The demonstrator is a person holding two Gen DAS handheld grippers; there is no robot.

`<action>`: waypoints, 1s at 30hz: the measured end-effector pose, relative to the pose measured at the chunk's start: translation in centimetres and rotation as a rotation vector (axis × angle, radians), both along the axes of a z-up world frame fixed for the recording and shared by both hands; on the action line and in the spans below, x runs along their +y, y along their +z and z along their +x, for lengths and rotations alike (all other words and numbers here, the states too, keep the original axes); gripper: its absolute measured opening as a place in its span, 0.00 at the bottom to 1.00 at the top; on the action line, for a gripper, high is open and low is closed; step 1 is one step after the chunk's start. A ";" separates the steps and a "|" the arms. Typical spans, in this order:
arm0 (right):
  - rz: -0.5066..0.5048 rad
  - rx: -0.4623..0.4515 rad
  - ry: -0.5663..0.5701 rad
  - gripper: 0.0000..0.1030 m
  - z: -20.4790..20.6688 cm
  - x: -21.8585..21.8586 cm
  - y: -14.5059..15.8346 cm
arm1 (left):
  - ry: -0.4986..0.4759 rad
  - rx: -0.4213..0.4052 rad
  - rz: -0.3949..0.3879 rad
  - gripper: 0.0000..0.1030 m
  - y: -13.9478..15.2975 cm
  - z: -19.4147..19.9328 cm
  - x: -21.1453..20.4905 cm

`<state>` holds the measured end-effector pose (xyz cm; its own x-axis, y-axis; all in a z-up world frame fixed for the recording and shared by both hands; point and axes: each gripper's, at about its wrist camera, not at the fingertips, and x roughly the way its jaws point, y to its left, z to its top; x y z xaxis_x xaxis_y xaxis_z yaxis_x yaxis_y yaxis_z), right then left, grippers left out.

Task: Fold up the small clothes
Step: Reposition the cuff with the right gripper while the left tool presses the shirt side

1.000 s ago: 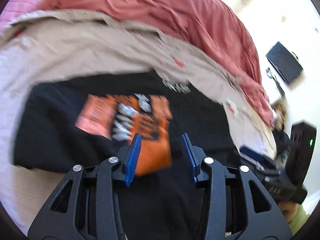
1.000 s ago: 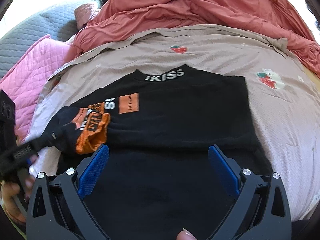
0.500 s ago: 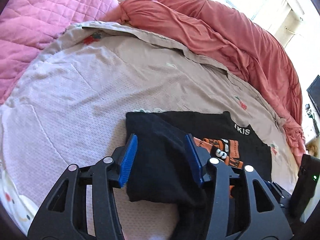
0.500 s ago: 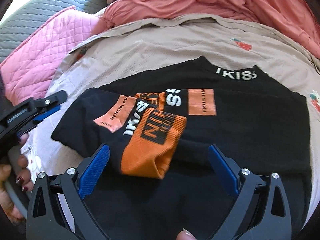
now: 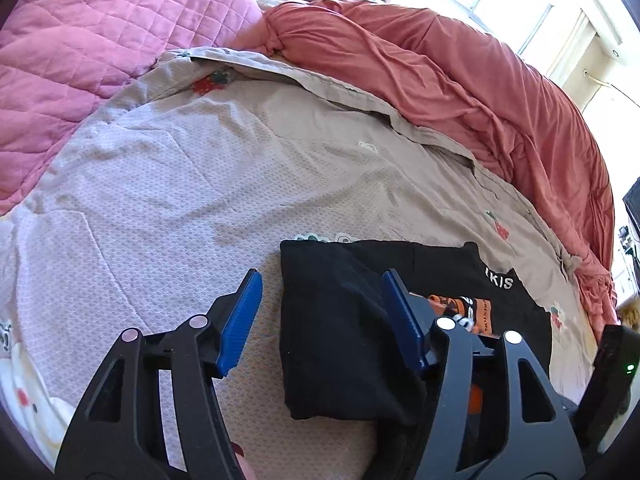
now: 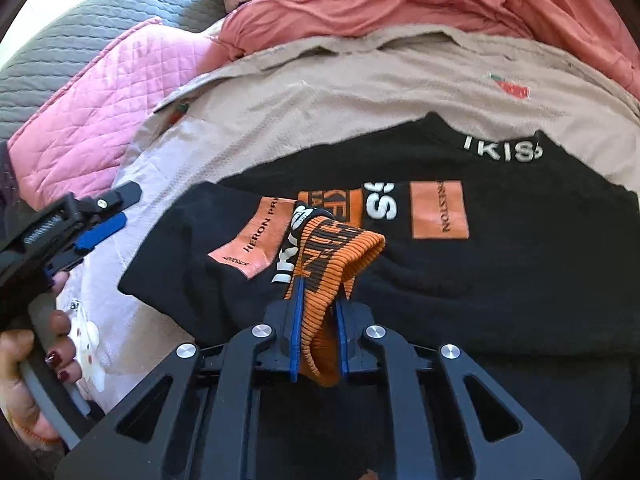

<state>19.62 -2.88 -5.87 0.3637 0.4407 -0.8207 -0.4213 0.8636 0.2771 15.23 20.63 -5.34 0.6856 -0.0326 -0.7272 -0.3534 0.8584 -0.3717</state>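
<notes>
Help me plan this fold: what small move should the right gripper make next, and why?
Probably lift the orange cuff and carry it across the black garment. The right gripper has just closed on it, and the left gripper stands open.

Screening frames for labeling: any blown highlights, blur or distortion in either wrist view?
Left wrist: window at top right blown out to white; bedsheet sharp, strong fisheye bending and dark corners. Right wrist: top left corner overexposed; black top keeps little fold detail; orange cuff in the right gripper sharp; same fisheye warp.
</notes>
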 end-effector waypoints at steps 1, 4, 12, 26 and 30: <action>0.013 -0.011 -0.001 0.12 -0.1 -0.3 0.5 | -0.002 0.000 0.006 0.53 0.0 0.0 -0.1; 0.023 -0.057 0.004 0.12 -0.1 -1.1 2.2 | -0.007 -0.012 0.012 0.53 0.2 0.0 -0.2; -0.063 -0.218 -0.056 0.12 1.1 -6.3 7.1 | -0.061 -0.062 0.036 0.53 1.3 0.1 -1.6; -0.193 -0.181 -0.241 0.12 4.5 -16.7 5.2 | -0.333 -0.112 0.157 0.54 -0.2 2.4 -10.6; -0.221 -0.156 -0.241 0.12 4.3 -17.0 3.7 | -0.409 -0.110 0.211 0.55 -0.8 3.3 -13.1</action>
<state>23.89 -19.86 -2.19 0.5635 0.1455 -0.8132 -0.2211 0.9750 0.0212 18.50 7.52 -6.13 0.7208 -0.1751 -0.6706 0.0612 0.9799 -0.1900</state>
